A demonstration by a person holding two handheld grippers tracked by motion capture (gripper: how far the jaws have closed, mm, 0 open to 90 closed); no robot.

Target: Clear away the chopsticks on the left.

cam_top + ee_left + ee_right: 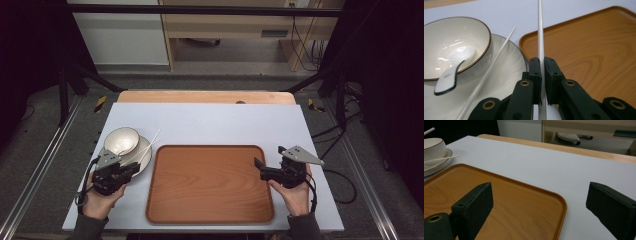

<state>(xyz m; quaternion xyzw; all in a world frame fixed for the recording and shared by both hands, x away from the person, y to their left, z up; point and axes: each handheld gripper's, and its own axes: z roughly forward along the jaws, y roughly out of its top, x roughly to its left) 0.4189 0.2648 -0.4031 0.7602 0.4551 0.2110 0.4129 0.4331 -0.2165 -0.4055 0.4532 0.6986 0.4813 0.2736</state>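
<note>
Left gripper (541, 82) pinches 1 slim white chopstick (540, 30), right gripper (539, 212) gapes empty; a thin grip may let it pivot or slip.

— Where did the high view sit?
— Above the near edge, facing forward and down over the whole tray (210, 182).
— And the gripper views?
— Low and close; both caught that tray (586, 50) (499, 195) and the bowl (454, 42) (432, 147).
</note>
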